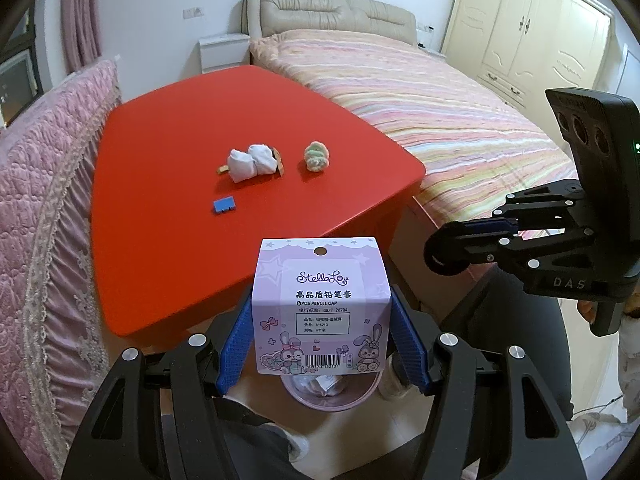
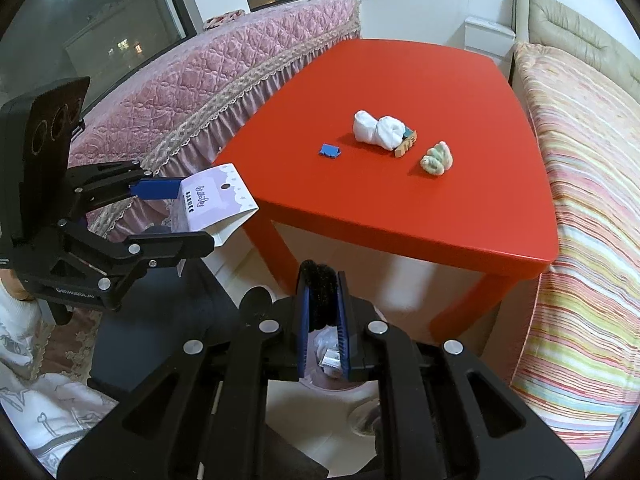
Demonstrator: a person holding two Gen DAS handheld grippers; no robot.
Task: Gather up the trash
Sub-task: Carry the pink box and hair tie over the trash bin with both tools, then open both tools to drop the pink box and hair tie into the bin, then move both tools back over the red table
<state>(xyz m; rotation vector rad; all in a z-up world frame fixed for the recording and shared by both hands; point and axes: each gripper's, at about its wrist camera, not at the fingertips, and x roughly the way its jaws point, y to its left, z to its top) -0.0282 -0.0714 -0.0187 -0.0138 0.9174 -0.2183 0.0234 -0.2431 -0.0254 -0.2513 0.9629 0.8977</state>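
Red table point(image 1: 168, 184) stands between two beds. Left gripper point(image 1: 322, 344) clamps a folded lilac pencil-cap card point(image 1: 322, 312) with bunny art, above a pink bin point(image 1: 332, 396). Right gripper point(image 2: 324, 304) pinches a black fuzzy scrap point(image 2: 319, 296).

Glossy printed paper box point(image 1: 322, 304); smooth red table point(image 1: 168, 184); quilted cloth bedspread point(image 1: 44, 216).

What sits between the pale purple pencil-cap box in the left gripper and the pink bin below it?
Nothing visible. The pale purple cardboard pencil-cap box, clamped in the left gripper, hangs right above the round pink bin, whose open mouth already holds crumpled white scraps. The red table edge lies beyond it.
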